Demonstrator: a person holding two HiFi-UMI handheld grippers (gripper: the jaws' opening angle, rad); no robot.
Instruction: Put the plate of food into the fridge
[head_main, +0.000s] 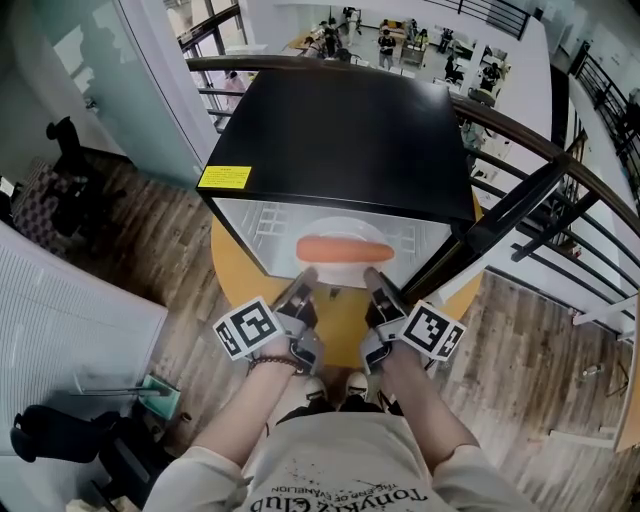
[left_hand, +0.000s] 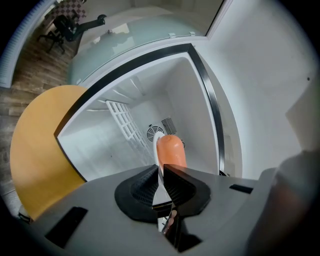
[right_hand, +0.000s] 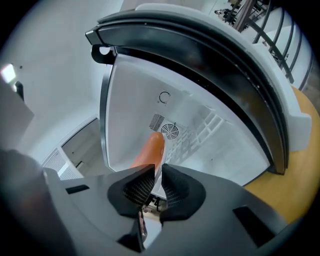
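A white plate (head_main: 345, 226) bearing an orange sausage (head_main: 345, 249) hangs at the mouth of the open black-topped mini fridge (head_main: 340, 130). My left gripper (head_main: 308, 276) is shut on the plate's near-left rim and my right gripper (head_main: 372, 276) on its near-right rim. In the left gripper view the thin plate edge (left_hand: 160, 175) is pinched between the jaws (left_hand: 161, 186), with the sausage (left_hand: 171, 150) beyond it. The right gripper view shows the same grip (right_hand: 159, 184), the sausage (right_hand: 149, 150) pointing into the white fridge interior (right_hand: 210, 145).
The fridge stands on a round yellow table (head_main: 232, 262). Inside are a wire rack (left_hand: 125, 122) and a round fan grille (right_hand: 170, 131) on the back wall. The dark open door (head_main: 500, 225) juts out at the right. A railing (head_main: 590, 190) runs behind.
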